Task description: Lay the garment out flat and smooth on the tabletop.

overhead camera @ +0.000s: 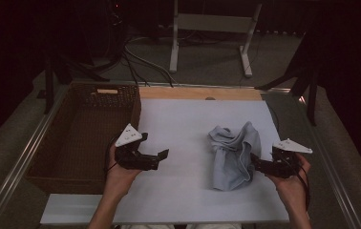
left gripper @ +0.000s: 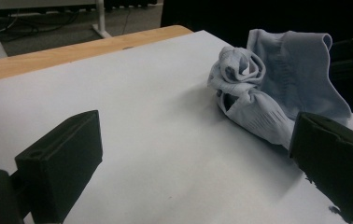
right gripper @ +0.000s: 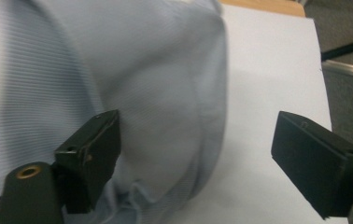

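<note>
A crumpled pale blue-grey cloth with fine ribbed stripes [overhead camera: 232, 155] lies bunched on the white sheet covering the tabletop [overhead camera: 188, 124], right of centre, its folds hiding how it is layered and what kind of garment or rag it is. In the right gripper view the cloth [right gripper: 118, 88] is so close that it blurs, its upper and left parts run off the frame, and one black jaw overlaps its lower fold; whether that jaw touches the fabric cannot be told. The right tongs [overhead camera: 256, 164] sit at the cloth's right edge with jaws spread wide, gripping nothing [right gripper: 198, 154]. The left tongs [overhead camera: 154, 151] hover over bare white surface well left of the cloth, jaws also spread apart and empty [left gripper: 193, 154]; in the left gripper view the far jaw covers the cloth's [left gripper: 277, 84] lower end and its right side fades into darkness. A dark brown woven wicker basket [overhead camera: 80, 133] stands along the left of the tabletop, just beside the left hand [overhead camera: 119, 174], its interior too dim to make out. The right hand [overhead camera: 291, 179] holds its gripper near the sheet's right edge. A strip of bare light wood [overhead camera: 197, 93] shows at the far edge. Beyond it, on the grey floor, stand white metal frame legs [overhead camera: 209, 36] and black cables [overhead camera: 135, 59], the rest lost in shadow.
</note>
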The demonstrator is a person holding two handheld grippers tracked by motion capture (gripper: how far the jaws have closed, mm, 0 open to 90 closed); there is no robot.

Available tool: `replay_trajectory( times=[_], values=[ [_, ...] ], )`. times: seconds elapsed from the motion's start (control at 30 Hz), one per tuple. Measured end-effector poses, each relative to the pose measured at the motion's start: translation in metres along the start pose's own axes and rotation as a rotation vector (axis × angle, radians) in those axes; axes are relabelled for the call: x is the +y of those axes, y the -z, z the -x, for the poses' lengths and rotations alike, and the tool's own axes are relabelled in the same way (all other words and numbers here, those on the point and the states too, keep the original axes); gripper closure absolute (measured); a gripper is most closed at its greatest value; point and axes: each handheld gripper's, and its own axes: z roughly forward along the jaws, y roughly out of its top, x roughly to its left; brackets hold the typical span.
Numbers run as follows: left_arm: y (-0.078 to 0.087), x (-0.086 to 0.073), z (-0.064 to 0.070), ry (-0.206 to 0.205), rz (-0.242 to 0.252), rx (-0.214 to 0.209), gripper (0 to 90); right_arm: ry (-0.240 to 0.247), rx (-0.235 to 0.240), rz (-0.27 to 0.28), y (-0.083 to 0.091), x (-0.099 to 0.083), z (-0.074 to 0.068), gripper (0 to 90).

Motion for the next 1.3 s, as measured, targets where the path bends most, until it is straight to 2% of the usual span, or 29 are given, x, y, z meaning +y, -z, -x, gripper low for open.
replay_trajectory(
  times=[0.17, 0.47, 0.93, 1.3],
  values=[
    [0.0, 0.0, 0.0, 0.0, 0.0, 0.0, 4.6, 0.042, 0.039, 0.022, 0.014, 0.003, -0.012, 14.4],
    [0.0, 0.0, 0.0, 0.0, 0.0, 0.001, 4.5, 0.083, 0.059, 0.069, 0.031, 0.013, -0.028, 11.5],
    [0.0, 0.0, 0.0, 0.0, 0.001, 0.0, 4.5, 0.096, 0.064, 0.084, 0.024, 0.017, -0.034, 11.3],
    [0.0, 0.001, 0.001, -0.004, 0.004, 0.006, 4.6, 0.091, 0.1, 0.073, 0.009, 0.007, -0.038, 11.3]
  ],
)
